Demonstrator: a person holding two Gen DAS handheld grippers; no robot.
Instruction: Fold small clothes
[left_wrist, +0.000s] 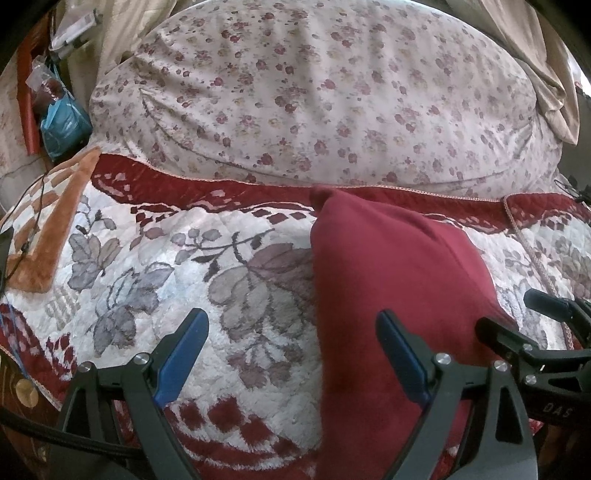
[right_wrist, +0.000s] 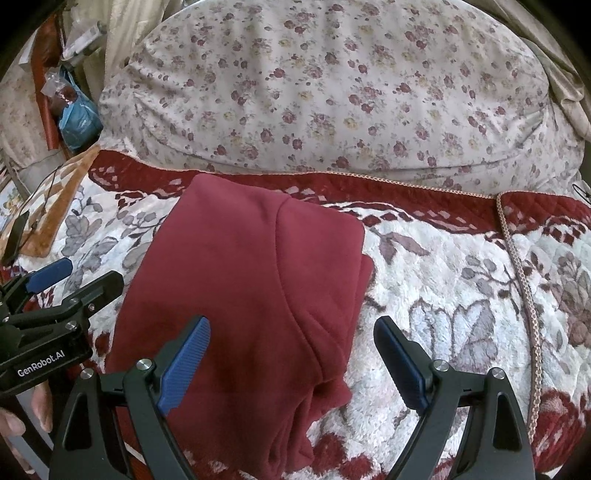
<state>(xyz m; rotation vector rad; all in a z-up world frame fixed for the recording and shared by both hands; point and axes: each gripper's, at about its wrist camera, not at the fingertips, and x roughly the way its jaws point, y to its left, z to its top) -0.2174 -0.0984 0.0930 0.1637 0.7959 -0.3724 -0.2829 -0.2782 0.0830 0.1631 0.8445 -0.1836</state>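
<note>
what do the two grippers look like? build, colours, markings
Both match: black angular frames with triangular cutouts and silver screw heads, ridged blue pads on the fingers. The left gripper body reads "GenRobot.AI" in white, seen from the right wrist view; the right gripper shows partial white lettering "DAS". A black cable runs beside the left one.

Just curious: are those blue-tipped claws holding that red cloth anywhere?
No. The left gripper and the right gripper are both open above the folded dark red fleece garment, gripping nothing.
</note>
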